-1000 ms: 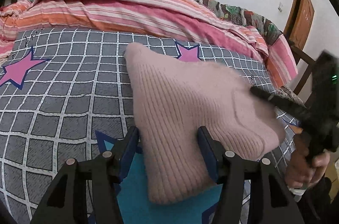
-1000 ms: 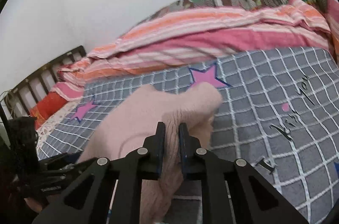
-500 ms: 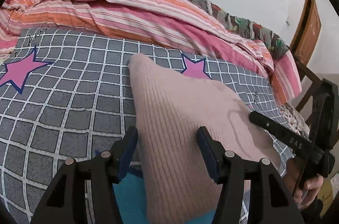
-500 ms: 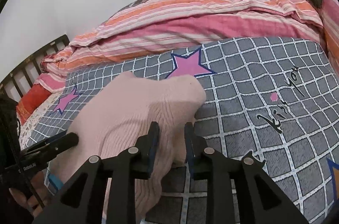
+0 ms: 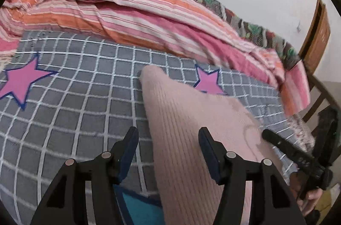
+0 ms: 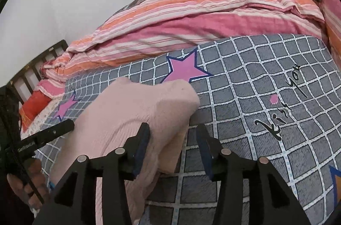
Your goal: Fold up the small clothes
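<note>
A pale pink ribbed knit garment point(image 5: 191, 131) lies folded on the grey checked bedsheet point(image 5: 74, 101), its far corner pointing away from me. My left gripper point(image 5: 168, 139) is open, its jaws standing apart over the garment's near left edge. In the right wrist view the garment point(image 6: 136, 114) lies bunched with a folded flap on top. My right gripper point(image 6: 173, 135) is open, its jaws apart around the flap's near edge and not pinching it. The right gripper also shows at the right edge of the left wrist view point(image 5: 294, 154).
A striped pink and orange quilt point(image 5: 132, 18) is piled along the far side of the bed. Pink stars point(image 5: 21, 82) mark the sheet. A wooden chair point(image 5: 317, 37) stands at the right. A dark slatted headboard point(image 6: 36, 69) is at the left of the right wrist view.
My right gripper was shut on the pink flap and has opened, letting it drop onto the garment. The left gripper stayed open and drew back a little.
</note>
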Demonstrator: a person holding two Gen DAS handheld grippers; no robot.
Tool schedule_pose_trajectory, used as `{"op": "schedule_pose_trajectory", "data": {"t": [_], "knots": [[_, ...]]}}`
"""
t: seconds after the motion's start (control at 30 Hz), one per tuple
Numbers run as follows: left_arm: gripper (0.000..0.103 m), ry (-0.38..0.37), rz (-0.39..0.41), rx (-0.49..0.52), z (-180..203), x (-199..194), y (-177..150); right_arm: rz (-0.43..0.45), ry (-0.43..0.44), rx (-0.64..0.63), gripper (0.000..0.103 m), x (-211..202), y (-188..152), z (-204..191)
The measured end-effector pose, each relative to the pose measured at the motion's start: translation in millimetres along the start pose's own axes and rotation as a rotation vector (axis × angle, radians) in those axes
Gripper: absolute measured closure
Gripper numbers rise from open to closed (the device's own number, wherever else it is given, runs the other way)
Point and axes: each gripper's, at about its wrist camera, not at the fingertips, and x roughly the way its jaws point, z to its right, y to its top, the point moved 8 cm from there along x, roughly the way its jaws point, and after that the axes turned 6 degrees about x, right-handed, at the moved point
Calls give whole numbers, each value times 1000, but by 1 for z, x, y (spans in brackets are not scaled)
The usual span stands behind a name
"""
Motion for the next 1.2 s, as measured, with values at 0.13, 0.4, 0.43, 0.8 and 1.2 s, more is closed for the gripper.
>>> {"op": "schedule_pose_trajectory", "data": {"t": [0.13, 0.4, 0.43, 0.8, 1.2], "knots": [[47, -42, -16, -47, -14, 14, 17, -35, -1, 37, 53, 14, 12, 11], [48, 6, -124, -28, -29, 73, 38, -149, 28, 107, 53, 61, 33, 18], [48, -1, -134, -43, -31, 81, 39, -164, 40, 107, 53, 66, 32, 17], [78, -6, -156, -76, -42, 116, 41, -187, 56, 37, 89, 87, 28, 6], [77, 102, -90, 45, -28, 99, 44, -114, 33, 37, 87, 82, 32, 13]]}}
